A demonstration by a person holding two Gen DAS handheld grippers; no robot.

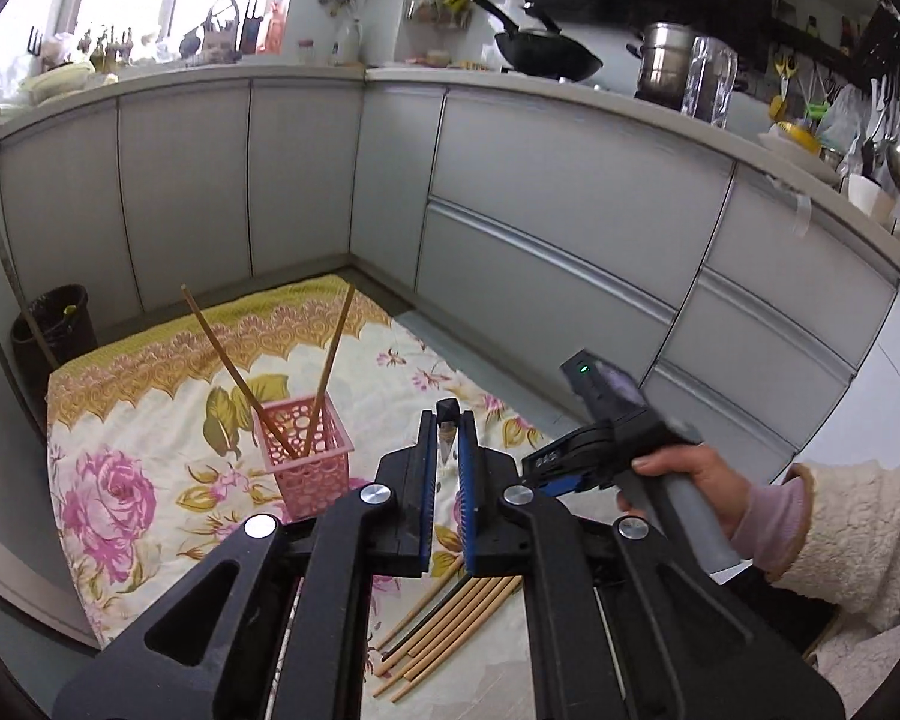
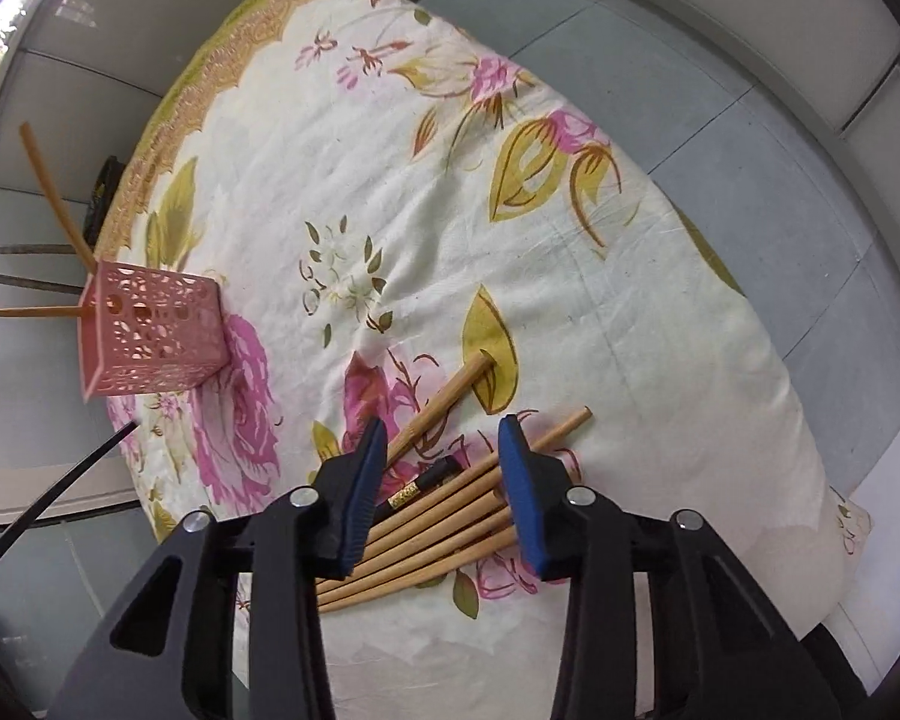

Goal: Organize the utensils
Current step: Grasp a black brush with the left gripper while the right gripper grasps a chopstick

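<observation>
A pink perforated holder (image 1: 306, 456) stands on the floral cloth (image 1: 138, 450) with two wooden chopsticks (image 1: 330, 372) leaning in it; it also shows in the right wrist view (image 2: 150, 330). Several wooden chopsticks (image 2: 450, 528) and a black one (image 2: 432, 480) lie in a pile near the cloth's front; the pile also shows in the left wrist view (image 1: 444, 624). My right gripper (image 2: 444, 444) is open, its jaws standing over the pile. My left gripper (image 1: 447, 426) hovers above the cloth with its jaws narrowly apart and holds nothing.
Grey kitchen cabinets (image 1: 540, 228) wrap the back and right. A black waste bin (image 1: 54, 330) stands at the left of the cloth. A long dark rod (image 1: 6, 276) leans by the bin. Tiled floor (image 2: 750, 180) lies to the right of the cloth.
</observation>
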